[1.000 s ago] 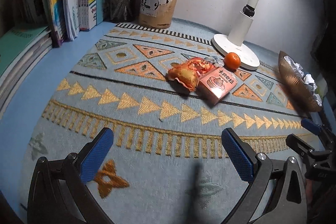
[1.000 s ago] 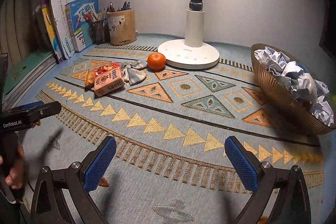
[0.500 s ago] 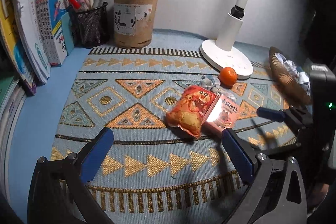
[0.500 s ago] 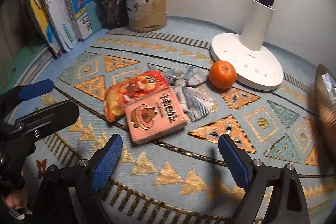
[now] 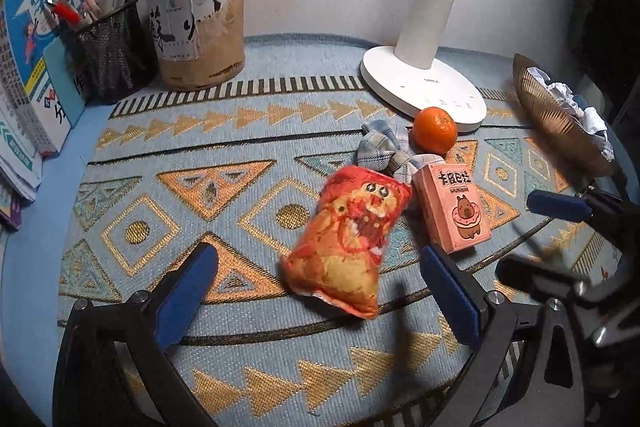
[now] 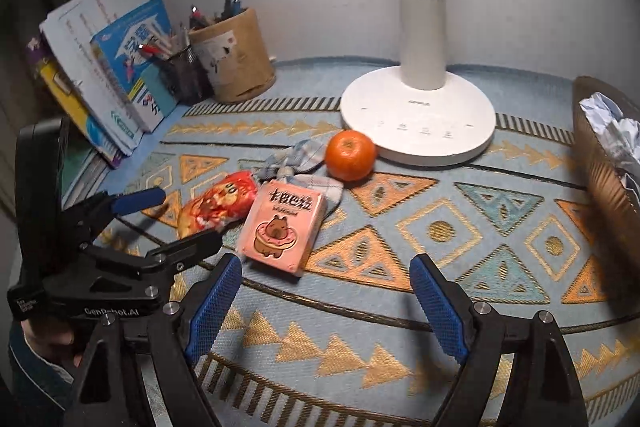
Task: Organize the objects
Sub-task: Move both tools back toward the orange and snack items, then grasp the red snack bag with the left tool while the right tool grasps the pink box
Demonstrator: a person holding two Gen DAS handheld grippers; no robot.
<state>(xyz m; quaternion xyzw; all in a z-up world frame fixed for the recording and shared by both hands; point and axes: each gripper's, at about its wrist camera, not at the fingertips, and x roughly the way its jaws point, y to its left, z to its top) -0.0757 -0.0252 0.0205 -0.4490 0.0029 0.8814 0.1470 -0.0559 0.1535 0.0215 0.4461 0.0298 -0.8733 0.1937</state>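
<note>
Currently nothing is held: the left gripper (image 5: 316, 279) is spread wide around the snack pouch (image 5: 347, 237); the right gripper (image 6: 326, 291), jaws closing, should be centred on the pink box (image 6: 282, 225) at eleven o'clock.

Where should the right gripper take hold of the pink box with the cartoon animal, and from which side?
Probably across the two long side edges of the flat-lying pink cardboard box, coming down from above at its near end, because the checked cloth and red snack bag crowd its far end.
</note>
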